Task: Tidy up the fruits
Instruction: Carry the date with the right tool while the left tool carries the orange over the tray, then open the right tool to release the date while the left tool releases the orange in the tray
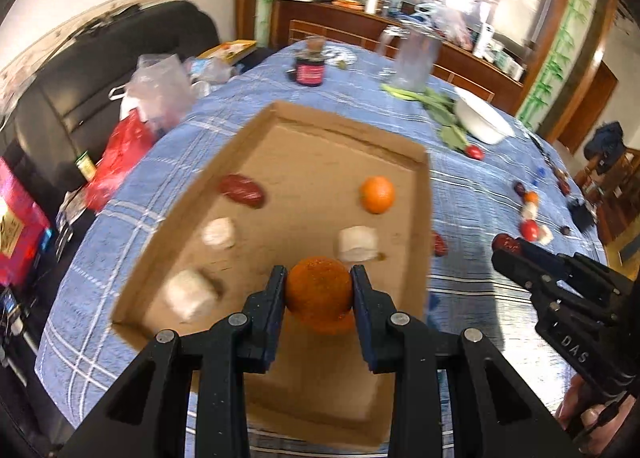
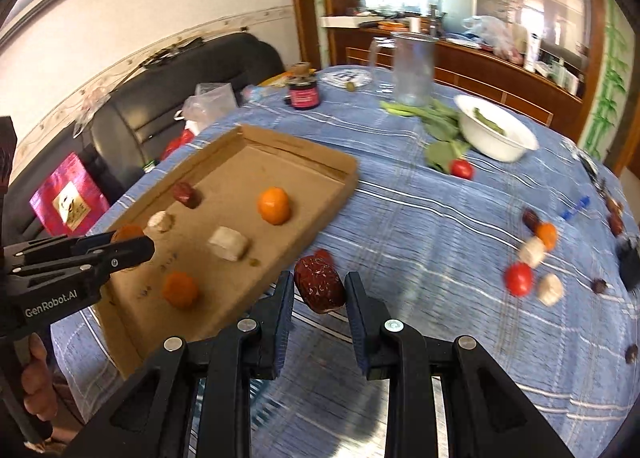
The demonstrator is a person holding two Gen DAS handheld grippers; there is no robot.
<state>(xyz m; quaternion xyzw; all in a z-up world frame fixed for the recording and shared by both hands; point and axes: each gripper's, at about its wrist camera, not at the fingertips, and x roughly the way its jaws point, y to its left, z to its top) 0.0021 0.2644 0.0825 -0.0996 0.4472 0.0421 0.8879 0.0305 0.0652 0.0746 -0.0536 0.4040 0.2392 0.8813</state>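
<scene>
Tongs status: my left tongs (image 1: pixel 319 290) are clamped on a small round orange mandarin (image 1: pixel 319 295) above the shallow brown cardboard tray (image 1: pixel 344 126); my right tongs (image 2: pixel 319 290) pinch a wrinkled dark-red date (image 2: pixel 319 284) over the blue-checked worktop (image 2: pixel 420 226), just beside the tray. Current step, as I judge it: transport. Next: lower each fruit beside its like in the tray, then release.

The cardboard tray (image 2: pixel 224 194) lies on the table (image 2: pixel 420 226), left of centre in the right wrist view. Inside the tray, a small orange (image 2: pixel 273 205) sits at 2 o'clock from the tray's middle, a date (image 2: pixel 186 194) at 10 o'clock, a pale block (image 2: pixel 228 244) near the middle. The bowl (image 2: pixel 496 134) stands at 2 o'clock from the tray, the jar (image 2: pixel 305 92) at 12 o'clock. Loose fruit (image 2: pixel 532 258) lies at 3 o'clock, well apart.
</scene>
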